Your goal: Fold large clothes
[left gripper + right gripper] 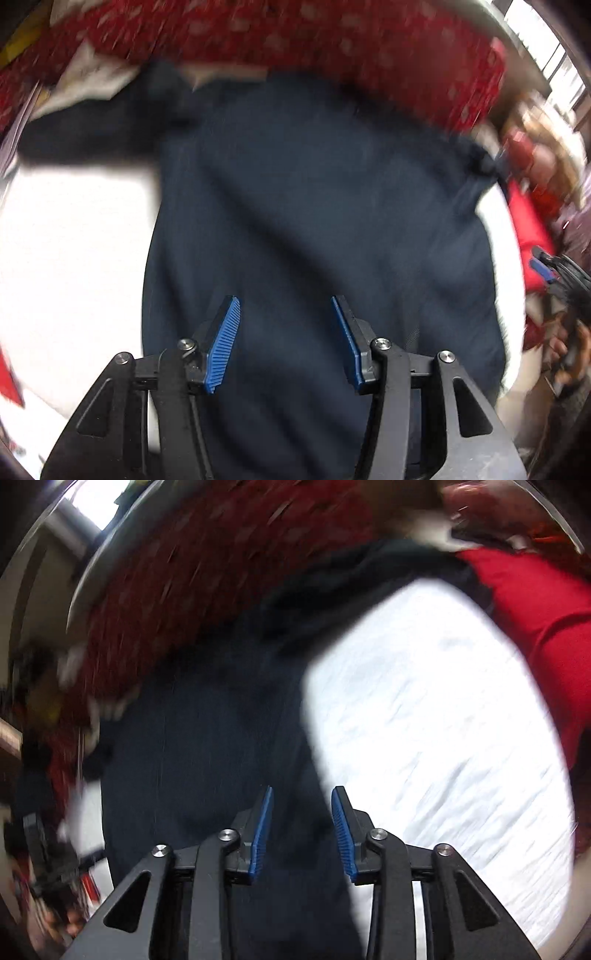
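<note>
A dark navy garment (314,206) lies spread on a white sheet (74,240), one sleeve reaching out to the upper left. My left gripper (284,306) hovers over its lower part, open, with nothing between the blue pads (223,347). In the right wrist view the same navy garment (207,746) runs down the middle, its right edge meeting the white sheet (443,738). Over that edge hangs my right gripper (302,794), open and empty. The right gripper (546,269) also shows at the far right of the left wrist view. Both views are blurred.
A red patterned blanket (295,33) is bunched along the far side of the garment. A plain red cloth (535,627) lies at the right of the sheet. Clutter and a window (546,48) sit at the far right.
</note>
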